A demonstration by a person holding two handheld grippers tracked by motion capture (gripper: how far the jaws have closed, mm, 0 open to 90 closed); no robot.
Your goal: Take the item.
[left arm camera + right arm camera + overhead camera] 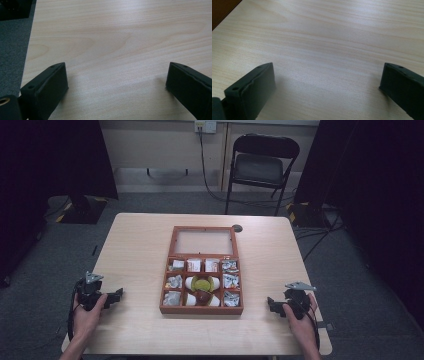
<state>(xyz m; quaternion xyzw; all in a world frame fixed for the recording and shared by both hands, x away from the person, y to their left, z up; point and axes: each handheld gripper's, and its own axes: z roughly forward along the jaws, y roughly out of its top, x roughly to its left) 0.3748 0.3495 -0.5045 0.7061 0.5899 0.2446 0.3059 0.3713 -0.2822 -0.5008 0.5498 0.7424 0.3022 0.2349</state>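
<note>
Resting on the table [140, 240] at either side of the person, both grippers are spread wide with nothing between the jaws, bare wood being seen between them in each gripper view. The left gripper [114, 296] is placed at about 8 o'clock from the wooden compartment box [202, 309]; the right gripper [272, 304] at about 4 o'clock. The box lies between them at table centre, its glazed lid [203, 241] folded back towards 12 o'clock, its long axis running 12 to 6. Neither gripper is judged clearly nearer; both are well apart from the box
</note>
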